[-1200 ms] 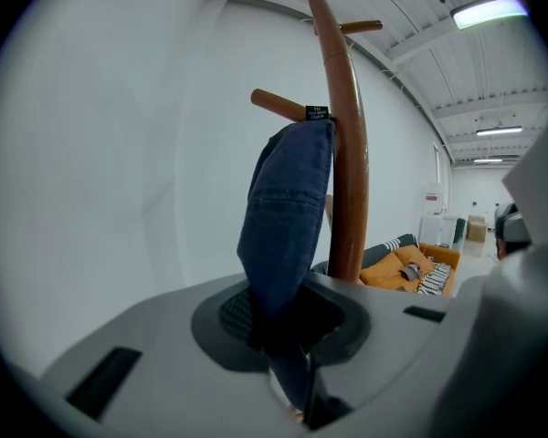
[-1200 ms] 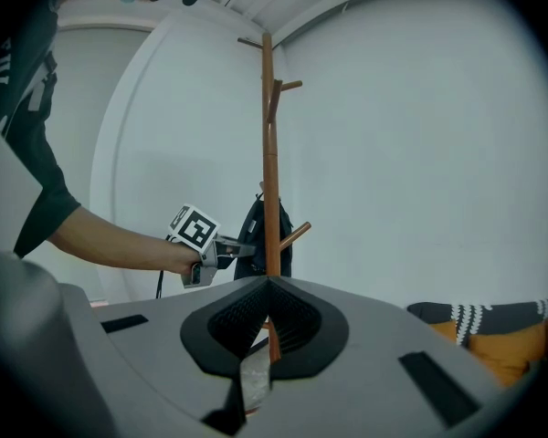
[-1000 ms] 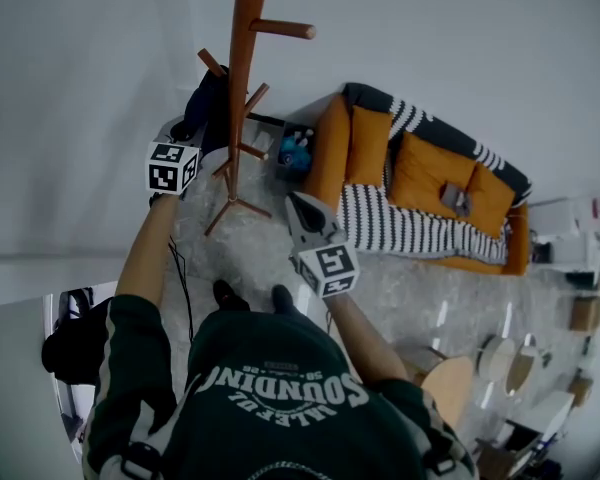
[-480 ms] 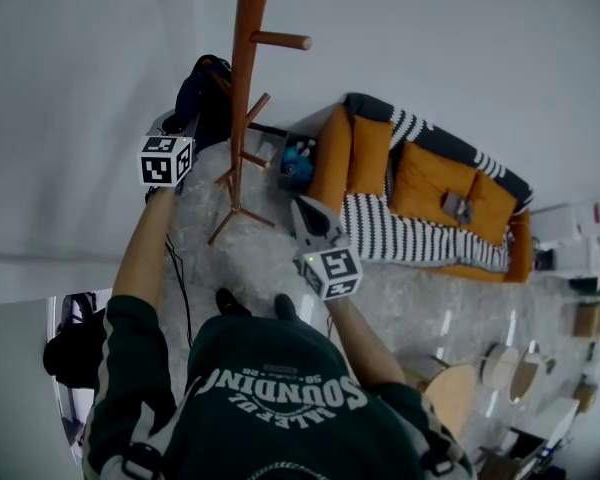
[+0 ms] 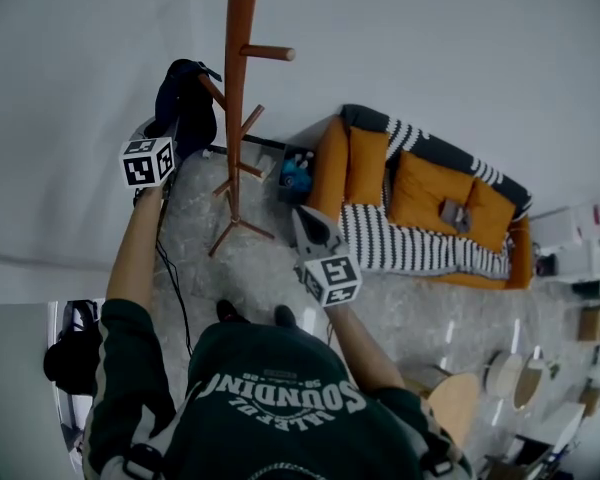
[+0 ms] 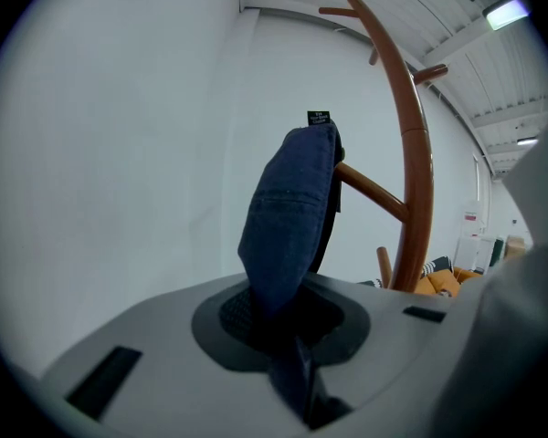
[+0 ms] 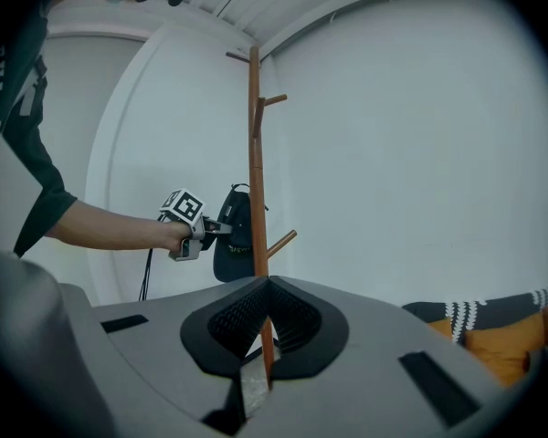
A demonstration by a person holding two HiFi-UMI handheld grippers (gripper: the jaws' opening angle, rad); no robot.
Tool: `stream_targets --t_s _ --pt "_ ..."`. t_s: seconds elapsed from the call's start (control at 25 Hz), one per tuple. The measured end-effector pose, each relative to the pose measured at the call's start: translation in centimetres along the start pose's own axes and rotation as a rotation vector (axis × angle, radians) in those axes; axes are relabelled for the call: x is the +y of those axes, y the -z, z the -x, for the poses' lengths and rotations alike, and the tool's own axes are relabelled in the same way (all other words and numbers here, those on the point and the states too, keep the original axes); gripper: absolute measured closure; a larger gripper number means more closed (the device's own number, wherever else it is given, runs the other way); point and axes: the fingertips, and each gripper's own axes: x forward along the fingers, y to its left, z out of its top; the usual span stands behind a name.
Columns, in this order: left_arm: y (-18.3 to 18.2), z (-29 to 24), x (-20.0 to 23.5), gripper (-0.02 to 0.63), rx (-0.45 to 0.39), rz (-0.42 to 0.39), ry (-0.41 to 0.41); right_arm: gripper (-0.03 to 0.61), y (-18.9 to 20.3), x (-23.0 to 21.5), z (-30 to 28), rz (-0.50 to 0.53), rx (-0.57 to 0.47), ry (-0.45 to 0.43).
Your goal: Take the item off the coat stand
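A tall wooden coat stand [image 5: 236,98] rises in front of me, its pole [image 7: 256,199] and side pegs [image 6: 370,190] brown. A dark blue cap [image 5: 180,98] hangs at the outer end of a left peg. My left gripper [image 5: 170,126] is shut on the cap's lower edge; in the left gripper view the blue cloth [image 6: 288,208] runs down between the pads [image 6: 274,313]. The right gripper view shows that gripper [image 7: 221,229] holding the cap [image 7: 230,245] beside the pole. My right gripper [image 5: 302,213] hangs lower, to the right of the stand's feet, shut and holding nothing [image 7: 267,286].
An orange sofa [image 5: 420,198] with a striped blanket stands to the right against the wall. A small box with a blue thing [image 5: 295,158] sits between sofa and stand. A black cable [image 5: 175,288] trails on the floor; round tables [image 5: 460,388] are behind me at right.
The left gripper has gone up and to the left with the cap, sliding it outward along the peg away from the pole. The right gripper has stayed about where it was.
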Motion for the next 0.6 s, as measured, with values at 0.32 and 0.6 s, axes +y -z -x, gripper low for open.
stream_targets --t_s 0.32,0.6 --pt "2.0 3.8 3.0 0.574 0.02 0.059 -0.094 0.58 0.8 0.6 0.1 0.004 -0.005 -0.051" --pt "4.5 8.9 3.1 0.574 0.029 0.069 -0.156 0.58 0.8 1.8 0.3 0.007 -0.009 -0.125"
